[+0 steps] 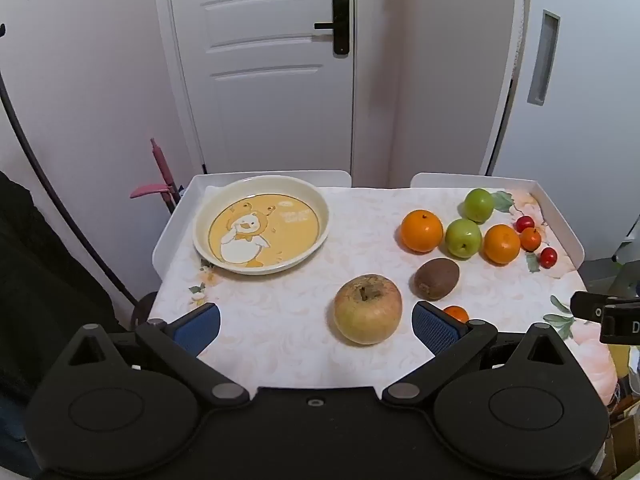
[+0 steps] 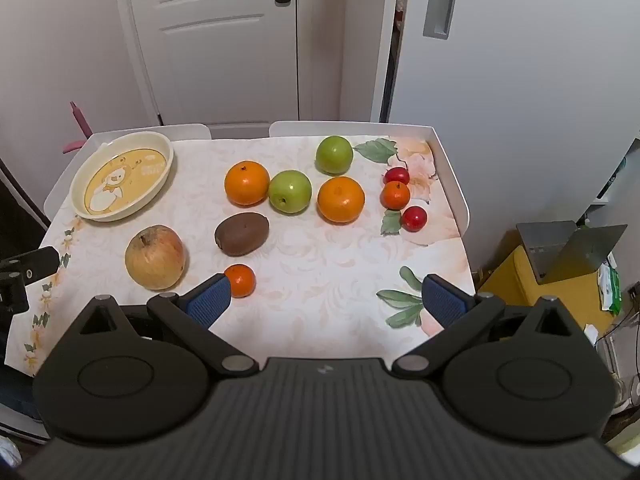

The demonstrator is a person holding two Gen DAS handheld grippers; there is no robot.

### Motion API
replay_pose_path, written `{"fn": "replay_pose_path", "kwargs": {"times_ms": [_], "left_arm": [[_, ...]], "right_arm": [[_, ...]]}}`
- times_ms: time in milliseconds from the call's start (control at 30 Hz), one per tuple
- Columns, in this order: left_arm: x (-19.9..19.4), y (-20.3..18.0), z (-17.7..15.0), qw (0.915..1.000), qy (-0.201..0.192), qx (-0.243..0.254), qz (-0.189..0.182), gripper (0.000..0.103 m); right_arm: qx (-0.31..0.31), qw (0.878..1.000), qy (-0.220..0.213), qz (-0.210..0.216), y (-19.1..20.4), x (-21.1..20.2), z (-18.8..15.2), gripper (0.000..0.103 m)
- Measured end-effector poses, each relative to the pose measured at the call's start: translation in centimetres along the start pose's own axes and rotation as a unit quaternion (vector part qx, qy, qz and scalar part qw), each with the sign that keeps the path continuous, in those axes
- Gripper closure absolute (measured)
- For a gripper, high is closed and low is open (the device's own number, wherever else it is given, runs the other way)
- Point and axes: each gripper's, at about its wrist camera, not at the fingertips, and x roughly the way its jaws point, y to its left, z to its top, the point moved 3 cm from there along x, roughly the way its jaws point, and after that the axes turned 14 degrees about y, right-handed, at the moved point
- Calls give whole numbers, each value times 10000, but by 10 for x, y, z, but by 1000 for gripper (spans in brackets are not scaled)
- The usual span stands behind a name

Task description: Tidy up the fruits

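table (image 2: 320, 280): floral cloth, raised white rim on the far and side edges; judged to keep round fruit from rolling off.
plate (image 1: 320, 216): cream, duck print, empty, far left corner, well apart from all fruit; likely the collecting spot.
left tongs (image 1: 316, 324): jaws wide apart, nothing held, hovering over the near edge.
right tongs (image 2: 326, 300): jaws wide apart, nothing held, over the near right part of the cloth.
yellow apple (image 1: 368, 309): largest fruit, stem up, just ahead of the left tongs, nearer its right finger.
kiwi (image 2: 241, 233): on its side, mid table, ahead-left of the right tongs.
oranges (image 2: 247, 182) (image 2: 341, 199): flank a green apple (image 2: 290, 191), touching or nearly so; second green apple (image 2: 334, 155) behind.
small mandarin (image 2: 240, 280): just beside the right tongs' left finger.
second small mandarin (image 2: 395, 194): between two red cherry-like fruits (image 2: 413, 218), near the right rim.
progress: judged not yet begun.
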Motion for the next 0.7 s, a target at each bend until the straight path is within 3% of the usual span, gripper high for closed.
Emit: {"fn": "replay_pose_path", "kwargs": {"times_ms": [100,233,700], "left_arm": [[5,1,4,9999,113,-58,-68,0],[0,-1,2,9999,-105,23,76,0],[0,-2,4,9999,-114,-16,64,0]], "right_arm": [[7,10000,6,15,-1,0,0,0],[-16,10000,-10,-37,-1,1,2,0],[-49,10000,-36,35,1,2,7,0]]}}
